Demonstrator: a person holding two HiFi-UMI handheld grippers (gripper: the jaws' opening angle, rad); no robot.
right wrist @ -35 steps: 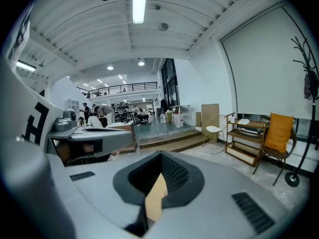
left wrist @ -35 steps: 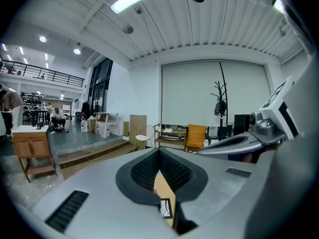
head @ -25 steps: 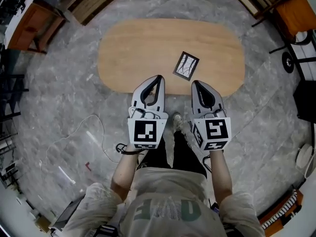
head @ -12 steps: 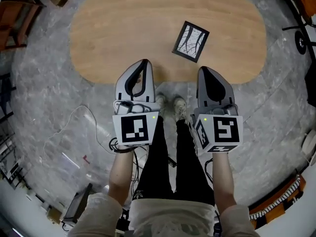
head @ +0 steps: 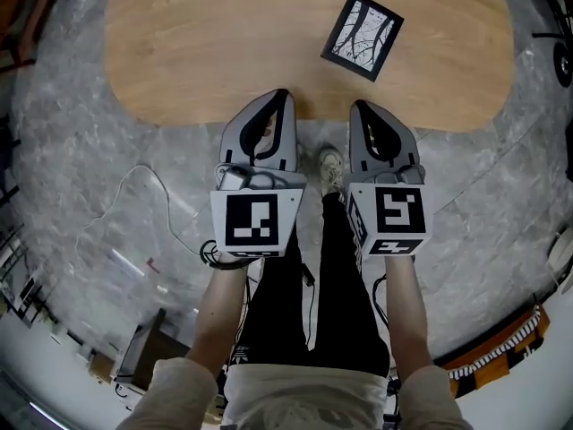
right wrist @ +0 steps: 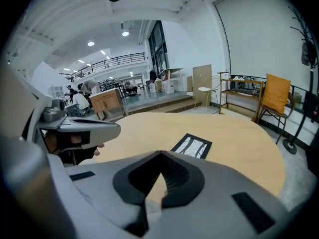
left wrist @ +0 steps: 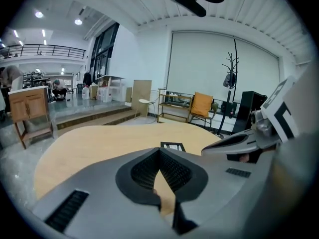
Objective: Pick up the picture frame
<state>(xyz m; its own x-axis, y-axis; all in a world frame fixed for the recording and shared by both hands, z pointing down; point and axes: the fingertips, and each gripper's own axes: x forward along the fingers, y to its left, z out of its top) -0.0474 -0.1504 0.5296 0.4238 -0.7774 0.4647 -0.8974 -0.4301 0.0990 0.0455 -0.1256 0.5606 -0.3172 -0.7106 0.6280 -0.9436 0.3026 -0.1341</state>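
Frame (head: 362,36): rect, black rim (oval wood tbl (head: 197,52)) | L hand-held gripper (head: 286,94), R (head: 355,106): closed, empty

The head view looks steeply down on the near edge of the bench (head: 179,52), the left gripper (head: 283,95) and the right gripper (head: 358,106). Each gripper view rides close behind its own fingers (left wrist: 142,173), facing out across the bench; all three share the picture frame (head: 363,36).
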